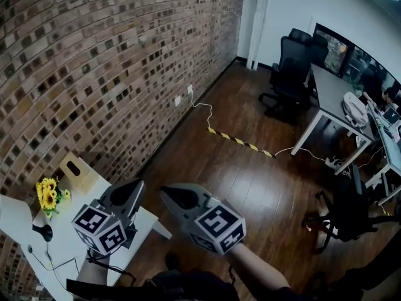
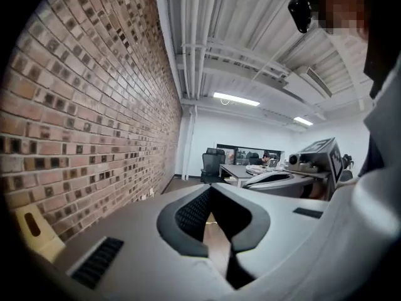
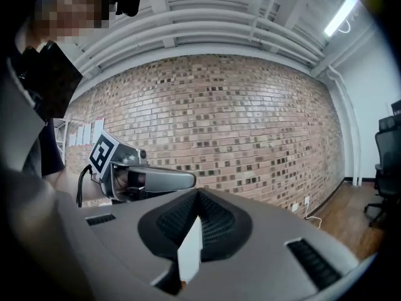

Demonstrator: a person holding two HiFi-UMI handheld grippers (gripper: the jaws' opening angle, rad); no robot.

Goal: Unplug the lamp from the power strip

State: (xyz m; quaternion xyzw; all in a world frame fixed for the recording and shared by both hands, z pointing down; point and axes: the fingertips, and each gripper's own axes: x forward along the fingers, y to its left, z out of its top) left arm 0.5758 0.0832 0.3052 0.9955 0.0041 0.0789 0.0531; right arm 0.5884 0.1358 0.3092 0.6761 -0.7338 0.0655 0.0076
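A small black lamp base (image 1: 42, 232) stands on the white table (image 1: 75, 240) at the lower left, and a thin dark cable (image 1: 47, 261) trails from it toward the table's near edge. I cannot make out a power strip. My left gripper (image 1: 139, 184) hovers over the table's right end, held about level, with its jaws shut and nothing in them (image 2: 210, 190). Just to its right, my right gripper (image 1: 164, 192) hangs over the wooden floor, also shut and empty (image 3: 198, 193). Each gripper shows in the other's view: the right gripper (image 2: 282, 179), the left gripper (image 3: 156, 179).
Sunflowers (image 1: 47, 193) and a beige slotted box (image 1: 74, 168) sit on the table against the brick wall (image 1: 113, 55). Farther off are a wall socket (image 1: 189, 90), a yellow-black floor strip (image 1: 241, 142), office chairs (image 1: 291, 68) and a desk (image 1: 335, 93).
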